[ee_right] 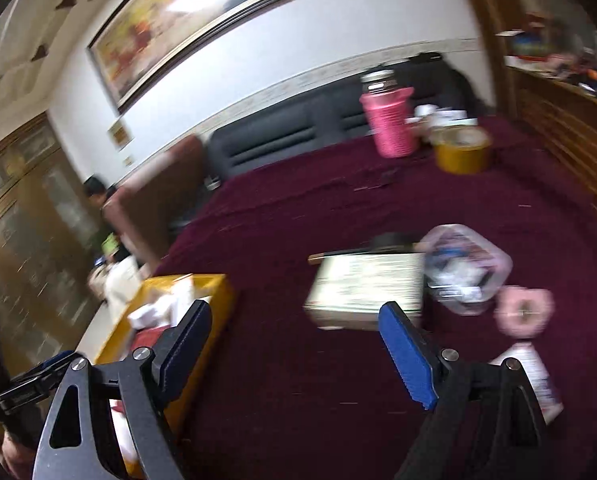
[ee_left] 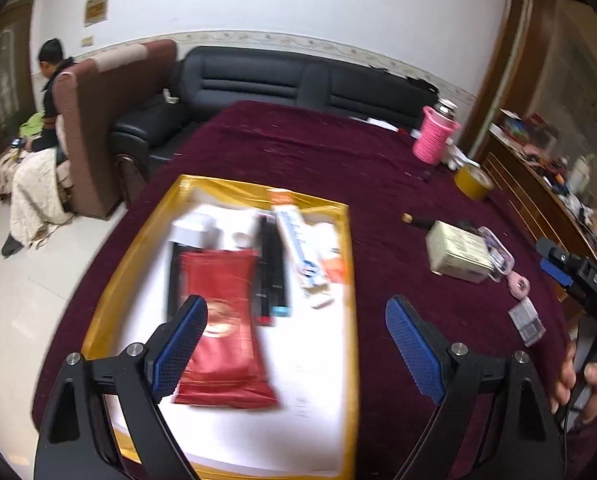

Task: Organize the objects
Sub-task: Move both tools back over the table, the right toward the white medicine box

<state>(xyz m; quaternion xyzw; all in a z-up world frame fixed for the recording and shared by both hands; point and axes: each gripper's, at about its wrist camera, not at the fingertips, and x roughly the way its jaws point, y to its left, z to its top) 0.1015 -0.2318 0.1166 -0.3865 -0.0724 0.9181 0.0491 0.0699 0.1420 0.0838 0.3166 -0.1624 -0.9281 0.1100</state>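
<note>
A gold-rimmed box with a white floor lies on the dark red tablecloth. It holds a red packet, a black pen-like tube, a toothpaste box and white items. My left gripper is open and empty above the box. My right gripper is open and empty over the cloth, between the gold box and a pale carton. Beside the carton lie a clear plastic container, a pink tape roll and a small packet.
A pink-sleeved bottle and a yellow tape roll stand at the table's far right. A black sofa is behind the table. A person sits at far left. A wooden cabinet runs along the right.
</note>
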